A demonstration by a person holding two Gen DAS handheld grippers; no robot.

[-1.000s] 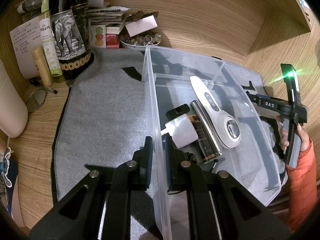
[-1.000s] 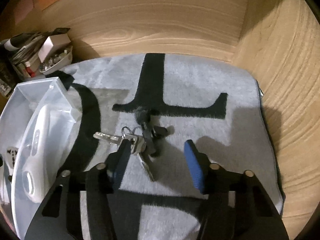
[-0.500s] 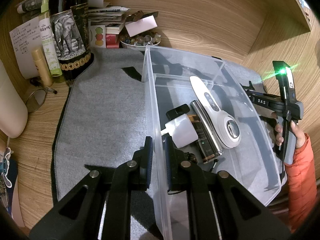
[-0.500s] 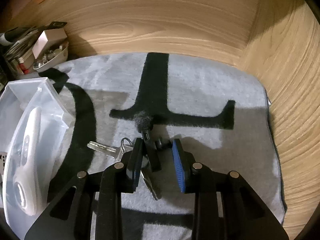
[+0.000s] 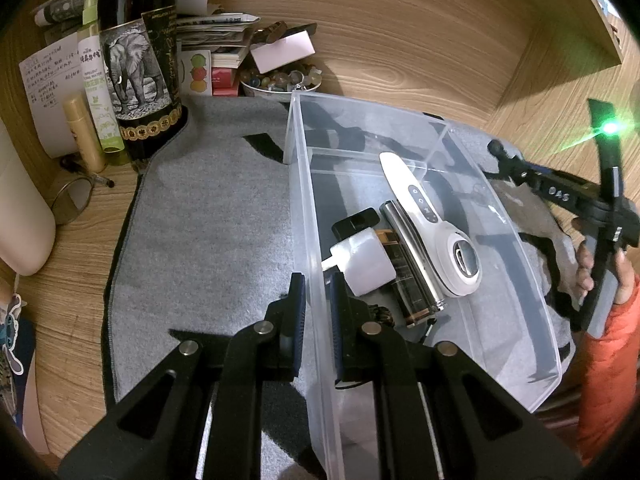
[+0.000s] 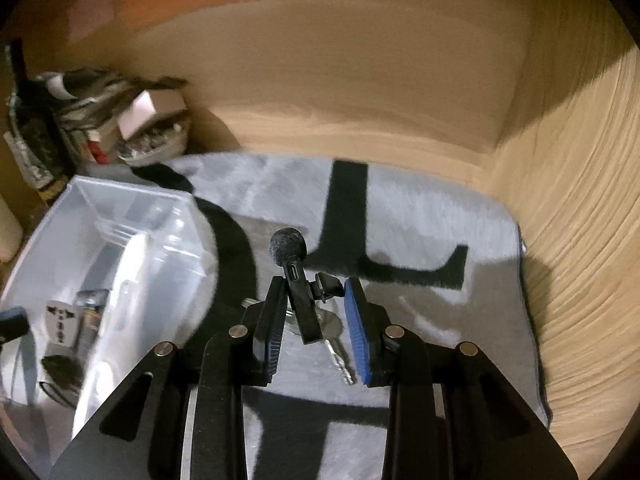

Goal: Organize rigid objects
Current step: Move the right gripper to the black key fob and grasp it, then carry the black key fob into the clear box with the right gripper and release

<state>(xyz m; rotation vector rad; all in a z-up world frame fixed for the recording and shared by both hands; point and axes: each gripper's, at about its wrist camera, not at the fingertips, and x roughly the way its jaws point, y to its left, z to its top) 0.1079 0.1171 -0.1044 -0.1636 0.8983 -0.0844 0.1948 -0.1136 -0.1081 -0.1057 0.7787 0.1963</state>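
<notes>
Pinching the near wall of the clear plastic box (image 5: 316, 264), the left gripper (image 5: 317, 312) keeps it steady — jaws clenched on that thin wall. The right gripper (image 6: 316, 320) grasps a small black microphone (image 6: 294, 268) with a fuzzy round head, lifted above the metal keys (image 6: 336, 344) on the soft grey mat (image 6: 420, 208), right of the box.

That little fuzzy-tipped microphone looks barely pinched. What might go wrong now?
The right hand-held gripper grips the clip-on microphone off-centre, against one pad, so it might twist or drop. The keys lie just beneath and could snag. The clear bin, pinched by the left hand-held gripper, might tip.
</notes>
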